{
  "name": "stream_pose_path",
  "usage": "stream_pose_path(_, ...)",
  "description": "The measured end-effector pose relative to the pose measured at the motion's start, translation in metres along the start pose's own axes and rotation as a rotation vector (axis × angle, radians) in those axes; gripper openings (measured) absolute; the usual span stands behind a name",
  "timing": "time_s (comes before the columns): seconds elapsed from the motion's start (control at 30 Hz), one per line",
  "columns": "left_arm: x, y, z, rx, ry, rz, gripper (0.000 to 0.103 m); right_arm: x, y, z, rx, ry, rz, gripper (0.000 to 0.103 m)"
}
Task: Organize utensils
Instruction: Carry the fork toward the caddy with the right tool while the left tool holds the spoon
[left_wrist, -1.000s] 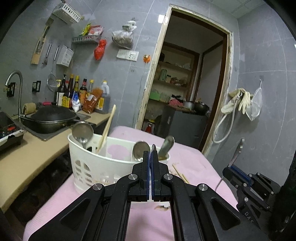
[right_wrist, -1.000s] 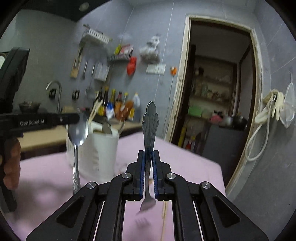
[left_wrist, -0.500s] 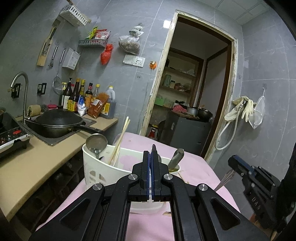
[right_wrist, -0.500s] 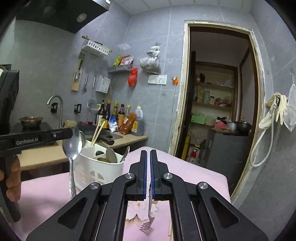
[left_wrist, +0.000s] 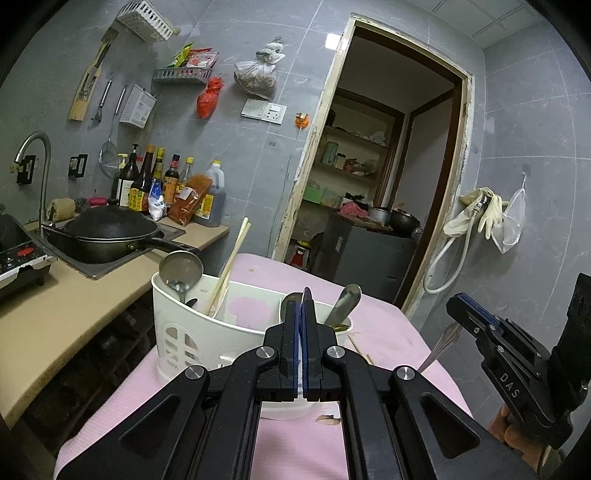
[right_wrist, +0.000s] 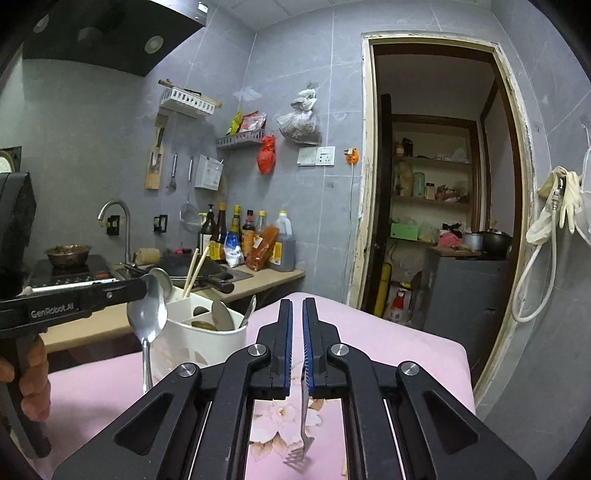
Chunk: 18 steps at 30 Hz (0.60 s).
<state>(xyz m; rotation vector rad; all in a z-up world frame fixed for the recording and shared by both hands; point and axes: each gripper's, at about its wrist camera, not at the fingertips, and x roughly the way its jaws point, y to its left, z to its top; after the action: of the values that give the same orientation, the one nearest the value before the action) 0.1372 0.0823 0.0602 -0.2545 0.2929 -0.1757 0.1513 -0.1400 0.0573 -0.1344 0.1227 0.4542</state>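
While the left tongs are pinching shut on a spoon, their own camera is catching only a thin edge of it between the blue pads. The right wrist view is showing that spoon whole: bowl up at the tips of the left tongs, handle hanging straight down, and a hand gripping the tool behind it.

The right tongs are standing narrow, with a slim gap at the tips, and are gripping a fork by its handle. The fork is dangling tines-down beneath them, above the pink cloth. From the left wrist view, only part of the fork is showing, slanting down from the right tongs, off to the right of the left tongs.

A white caddy is sitting just beyond the left tongs and partly hiding behind them. In it, a round spoon and chopsticks are leaning to the left of the tips, and 2 more spoons are leaning right by the tips. In the right wrist view, the held spoon is crossing in front of the caddy's near wall. Loose chopsticks are lying on the cloth just right of the left tongs. A wok is resting on the counter well to their left.
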Motion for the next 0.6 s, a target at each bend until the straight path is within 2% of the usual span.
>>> stream_pose_path(0.13, 0.001, 0.002, 0.000, -0.009, 0.004, 0.007, 0.000, 0.001, -0.002, -0.003, 0.006, -0.013, -0.006, 0.022)
stream_pose_path(0.27, 0.003, 0.003, 0.000, -0.017, 0.011, 0.008, 0.000, 0.002, -0.007, -0.005, 0.024, -0.026, -0.006, 0.023)
stream_pose_path(0.47, 0.005, 0.001, -0.002, -0.019, 0.022, -0.001, 0.000, 0.004, -0.025, -0.004, 0.152, -0.041, 0.107, 0.022)
stream_pose_path(0.6, 0.008, -0.001, -0.003, -0.014, 0.032, -0.005, 0.000, 0.005, -0.045, -0.006, 0.304, -0.049, 0.240, 0.021)
